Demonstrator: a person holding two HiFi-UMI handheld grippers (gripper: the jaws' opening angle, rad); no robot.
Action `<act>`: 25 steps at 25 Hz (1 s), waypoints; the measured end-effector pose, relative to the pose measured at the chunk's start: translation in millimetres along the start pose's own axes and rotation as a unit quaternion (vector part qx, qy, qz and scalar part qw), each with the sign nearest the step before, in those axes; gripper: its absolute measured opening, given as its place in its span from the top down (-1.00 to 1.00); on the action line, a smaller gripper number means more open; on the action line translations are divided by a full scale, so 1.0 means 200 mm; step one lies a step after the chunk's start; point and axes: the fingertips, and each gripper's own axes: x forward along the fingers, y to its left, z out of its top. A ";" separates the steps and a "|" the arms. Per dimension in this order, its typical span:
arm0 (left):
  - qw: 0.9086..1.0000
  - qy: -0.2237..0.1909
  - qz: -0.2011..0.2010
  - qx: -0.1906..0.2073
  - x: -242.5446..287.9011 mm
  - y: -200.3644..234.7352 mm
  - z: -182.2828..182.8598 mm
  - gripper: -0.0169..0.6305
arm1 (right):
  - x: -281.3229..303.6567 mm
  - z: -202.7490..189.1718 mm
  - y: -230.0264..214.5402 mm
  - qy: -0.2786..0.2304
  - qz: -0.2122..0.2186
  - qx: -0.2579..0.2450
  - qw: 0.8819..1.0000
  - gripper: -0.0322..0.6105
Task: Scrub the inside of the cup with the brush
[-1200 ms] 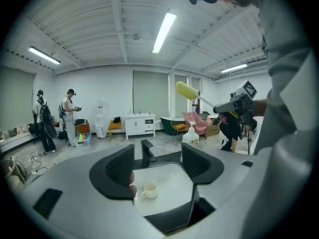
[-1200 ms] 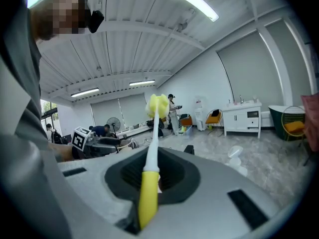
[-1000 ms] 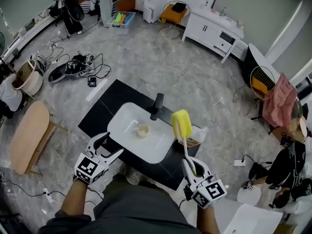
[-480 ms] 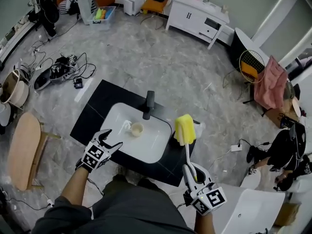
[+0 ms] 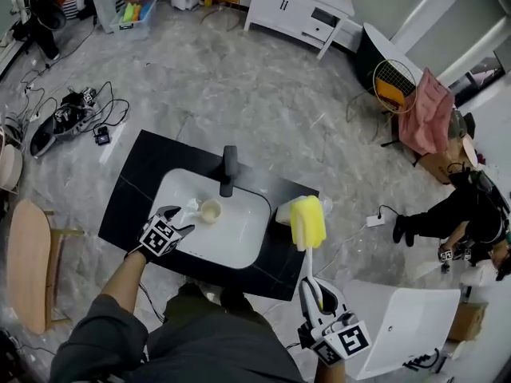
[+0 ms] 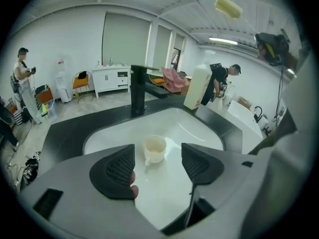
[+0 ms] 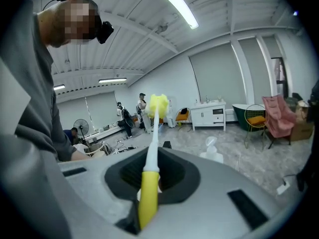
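Left gripper (image 5: 180, 219): I had it over the left rim of the sink (image 5: 239, 244), towards the left edge of the counter (image 5: 132, 191). Its fingers were spread wide and had just been closing a little. They pressed on nothing; the cup showed in the gap, but farther on.
Cup (image 5: 211, 211): It stood upright on the sink floor towards the counter's back edge, just in front of the faucet (image 5: 229, 170). Nothing touched it.
Relation that mattered: The cup lay straight ahead of the left fingers, mouth up, with its handle turned back towards them. I judged the left hand much the nearer, so it was the one to steady the cup.
Brush (image 5: 307, 222): Its long axis ran from the right gripper away towards the counter's back edge. The yellow sponge head sat high over the counter's right edge, well apart from the cup.
Bottle (image 5: 287, 211): It stood at the counter's right edge, partly behind the sponge head.
Right gripper (image 5: 316, 292): It was off the counter's front right corner, its fingers pinching the brush's yellow grip.
Hard to make out: I could not see the bottom of the cup's inside. The right gripper view did not show the cup at all.
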 end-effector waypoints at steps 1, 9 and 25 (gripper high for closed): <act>1.000 0.010 -0.006 0.001 0.05 0.02 -0.03 0.05 | 0.00 0.00 0.01 -0.001 -0.005 0.003 1.000 0.81; 0.996 0.078 -0.039 0.033 0.39 0.10 -0.19 0.10 | 0.04 0.01 0.03 0.001 -0.034 0.022 0.999 0.81; 0.981 0.153 -0.056 0.104 0.81 0.12 -0.43 0.28 | 0.01 -0.14 -0.06 0.054 -0.075 0.035 0.995 0.81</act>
